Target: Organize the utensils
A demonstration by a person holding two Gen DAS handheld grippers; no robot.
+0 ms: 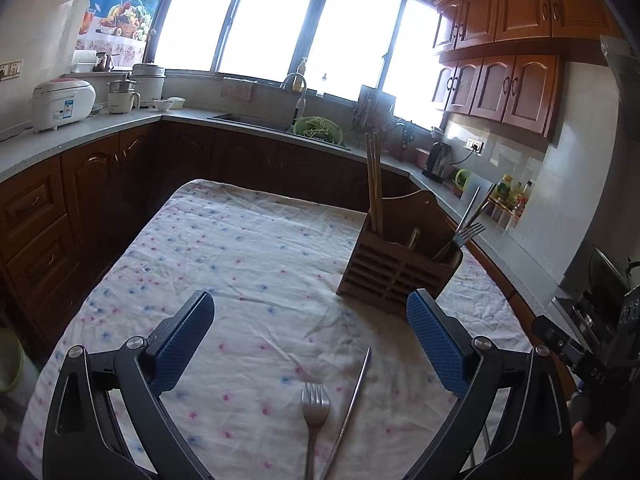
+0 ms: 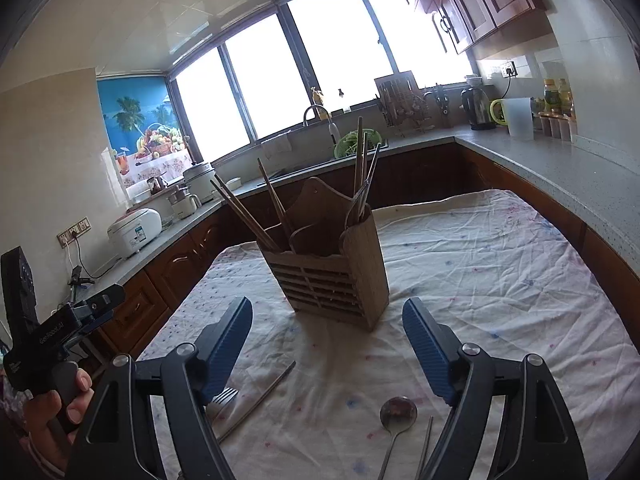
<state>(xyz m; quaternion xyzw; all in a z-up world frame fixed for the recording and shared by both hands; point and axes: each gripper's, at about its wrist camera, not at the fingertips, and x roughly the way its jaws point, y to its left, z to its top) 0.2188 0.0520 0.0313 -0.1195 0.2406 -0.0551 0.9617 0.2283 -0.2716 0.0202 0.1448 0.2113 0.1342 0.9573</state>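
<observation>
On the cloth-covered table [image 1: 248, 240] in front of us lie the loose utensils, all with their long axes running roughly away from us toward the wooden holder [image 1: 394, 268]. Under our left gripper [image 1: 310, 328] a fork [image 1: 316, 404] points its tines toward the holder, handle running back out of the bottom of the view, and just beside it on the right a metal chopstick [image 1: 352, 404] slants a little rightward, tip far from us. Under our right gripper [image 2: 328, 332] a spoon [image 2: 398, 410] lies bowl-forward, with a thin metal chopstick [image 2: 426, 440] just to its right; both run back out of the lower edge. The holder stands upright near the middle of the table, between and beyond both grippers. Its left compartment holds wooden chopsticks [image 1: 374, 184] leaning out; its right compartment holds a fork [image 1: 466, 234] and metal chopsticks [image 1: 476, 204] tilting rightward. Both grippers hover above the cloth with jaws spread wide and nothing between the blue pads [image 1: 188, 344]; neither has hold of anything. We have bare cloth on every side of the holder, widest to its left and to the far right. The counter [image 2: 560, 172] runs close along the table's right edge, and dark cabinets [image 1: 80, 184] stand beyond the far and left edges.
</observation>
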